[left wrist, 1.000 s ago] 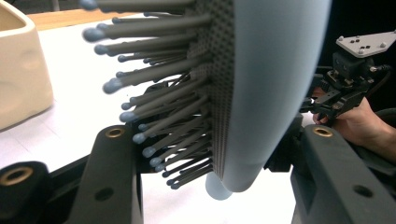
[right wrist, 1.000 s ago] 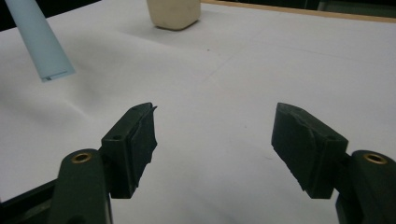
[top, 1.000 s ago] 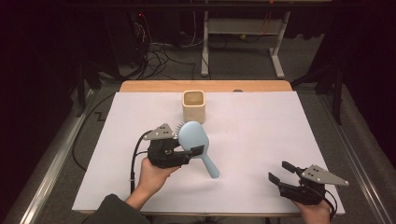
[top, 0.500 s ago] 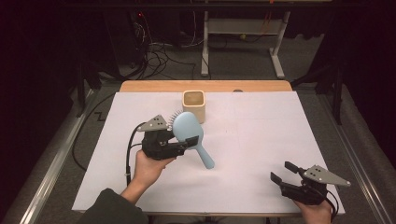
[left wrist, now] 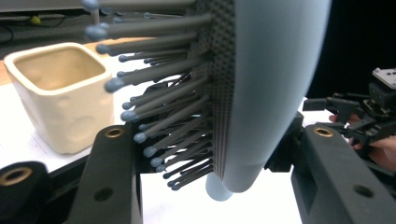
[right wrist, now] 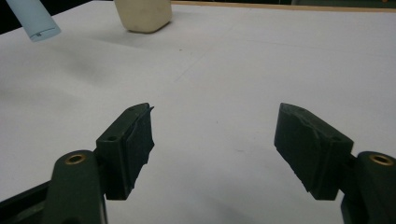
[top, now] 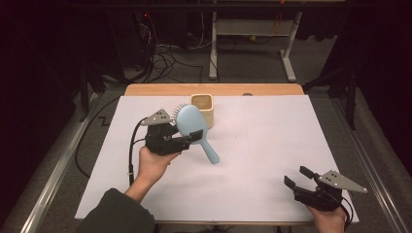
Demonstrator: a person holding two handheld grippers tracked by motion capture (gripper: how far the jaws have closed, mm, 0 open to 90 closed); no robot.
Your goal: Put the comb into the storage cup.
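Light plastic hairbrush held off the counter, just short of the cream cup.

Nearest, the right tongs rest wide open and empty. The left tongs are clamped on the brush's stiff neck below the head, handle hanging free; the smooth shell may slip, the bristles flex, so the neck suits.

White sheet covers most of table as I see it from high view; bare wooden strip shows along far edge. Small dark spot sits on that strip's near border, too small for me to identify. Beyond table: tangle of black cables on grey floor, pale metal stand with two legs, dark surroundings elsewhere. Metal rail runs along table's left side, another on right.
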